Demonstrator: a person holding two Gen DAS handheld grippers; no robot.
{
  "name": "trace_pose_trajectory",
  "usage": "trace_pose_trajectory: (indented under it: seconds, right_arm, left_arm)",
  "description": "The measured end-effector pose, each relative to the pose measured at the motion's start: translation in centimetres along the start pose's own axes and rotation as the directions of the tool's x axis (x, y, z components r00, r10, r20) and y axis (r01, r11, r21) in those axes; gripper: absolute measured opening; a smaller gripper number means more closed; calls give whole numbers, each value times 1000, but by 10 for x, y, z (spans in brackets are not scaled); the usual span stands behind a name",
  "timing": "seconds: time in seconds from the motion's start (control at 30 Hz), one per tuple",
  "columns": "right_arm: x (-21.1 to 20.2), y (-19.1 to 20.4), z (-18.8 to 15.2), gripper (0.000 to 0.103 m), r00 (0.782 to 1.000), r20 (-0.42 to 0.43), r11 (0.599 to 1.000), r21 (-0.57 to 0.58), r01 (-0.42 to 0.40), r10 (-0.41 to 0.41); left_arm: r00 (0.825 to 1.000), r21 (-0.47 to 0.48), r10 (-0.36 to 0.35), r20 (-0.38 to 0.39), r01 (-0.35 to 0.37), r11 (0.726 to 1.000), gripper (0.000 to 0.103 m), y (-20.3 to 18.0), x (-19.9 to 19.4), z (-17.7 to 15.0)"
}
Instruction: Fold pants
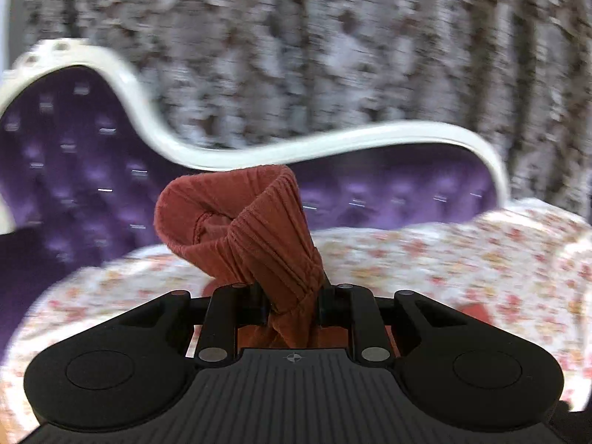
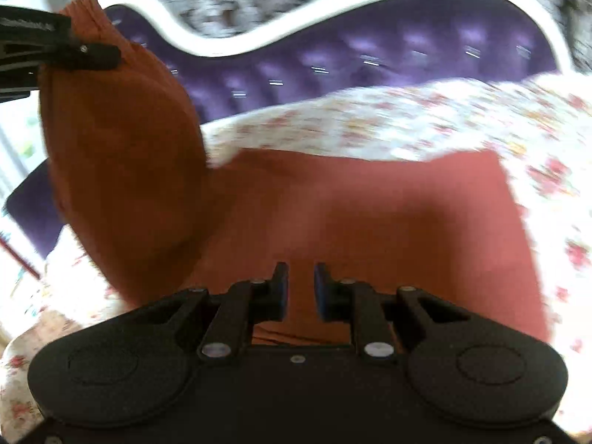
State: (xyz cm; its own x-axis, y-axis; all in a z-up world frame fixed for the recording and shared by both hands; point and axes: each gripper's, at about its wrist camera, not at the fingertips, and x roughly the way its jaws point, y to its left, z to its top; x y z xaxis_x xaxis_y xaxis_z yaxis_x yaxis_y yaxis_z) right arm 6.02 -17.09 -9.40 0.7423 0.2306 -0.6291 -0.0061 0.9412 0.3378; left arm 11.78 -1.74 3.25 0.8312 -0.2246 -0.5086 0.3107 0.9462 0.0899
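Note:
The rust-red pants lie spread on the floral bed sheet. My left gripper is shut on the gathered elastic waistband and holds it lifted above the bed. In the right wrist view that lifted part hangs from the left gripper's fingers at the upper left. My right gripper hovers low over the flat pant fabric with a narrow gap between its jaws and nothing between them.
A purple tufted headboard with a white curved frame stands behind the bed. A patterned grey curtain hangs beyond it. The bed's left edge and floor show in the right wrist view.

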Motion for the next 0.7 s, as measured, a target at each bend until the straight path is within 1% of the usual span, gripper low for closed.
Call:
trace_pose_trajectory:
  seconds: [0.03,0.1,0.17,0.2,0.23,0.3,0.37,0.43,0.5,0.57,0.63,0.67,0.7]
  right_arm:
    - [-2,-10,-1,28,1000,-2,1000,18,16,-16]
    - [-6,-30,-4,28,999,-10,997,50,53,-53]
    - [-9,-45,-5,28,997,-19,994,75,79,-78]
    - [-12,-54,-5,27,996,-20,993,88,83,-82]
    - [-14,-60,-6,26,996,-20,992,99,83,-82]
    - [-18,-64,-6,26,997,-16,991,104,80,-78]
    - [-19,-66,-7,26,997,-13,993,93,76,-75]
    - [-18,-67,-8,25,998,-13,993,99,70,-69]
    - [-20,-71,-12,25,998,-7,992,114,62,-61]
    - [-19,-74,-13,25,998,-3,991,120,55,-55]
    - [-21,-77,-15,25,999,-1,991,128,47,-47]
    - [-21,-78,-15,25,999,-1,990,132,44,-44]
    - [-22,-79,-15,24,999,0,990,136,41,-41]
  left_arm:
    - [999,5,-39,-16,39,999,21,-18,8,-3]
    - [994,23,-90,-57,92,996,21,-49,25,-9]
    - [984,50,-130,-119,136,989,23,-81,44,-21]
    - [976,64,-148,-161,160,985,23,-97,55,-28]
    - [966,77,-160,-202,178,981,23,-111,65,-35]
    - [957,109,-151,-246,182,977,24,-129,76,-45]
    - [961,149,-123,-247,163,975,27,-141,77,-51]
    - [965,183,-96,-243,142,973,27,-147,74,-54]
    - [966,201,-89,-242,140,970,27,-150,71,-53]
    - [964,198,-104,-244,154,968,29,-150,66,-52]
    - [957,174,-136,-255,184,967,34,-148,62,-50]
    - [946,144,-184,-269,228,963,35,-147,59,-48]
    - [936,116,-212,-282,253,960,36,-147,58,-46]
